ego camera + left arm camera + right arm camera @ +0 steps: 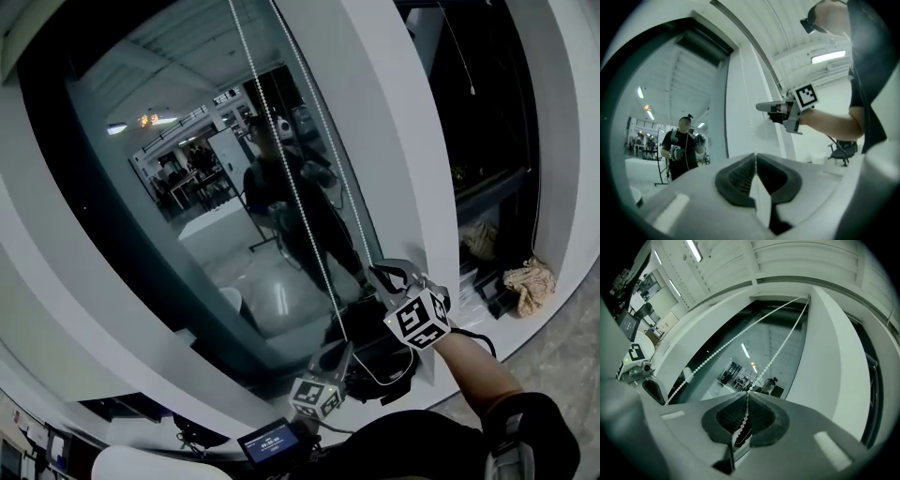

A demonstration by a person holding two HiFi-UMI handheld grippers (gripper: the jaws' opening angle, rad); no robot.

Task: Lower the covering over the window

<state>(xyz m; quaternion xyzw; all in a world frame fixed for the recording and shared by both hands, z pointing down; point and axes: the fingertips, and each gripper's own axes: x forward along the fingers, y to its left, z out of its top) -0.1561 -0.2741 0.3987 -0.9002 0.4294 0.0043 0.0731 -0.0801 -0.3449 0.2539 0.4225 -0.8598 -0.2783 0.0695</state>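
bead chain (774,350) | taut, running upward | right gripper (746,397) clamped on it

Dim, cool-toned light comes from ceiling strip lights (828,57), mirrored as pale glare in the dark window glass (187,206), while the left and right gripper views bend strongly, darken to black at their corners and blur whatever is nearest the lens.
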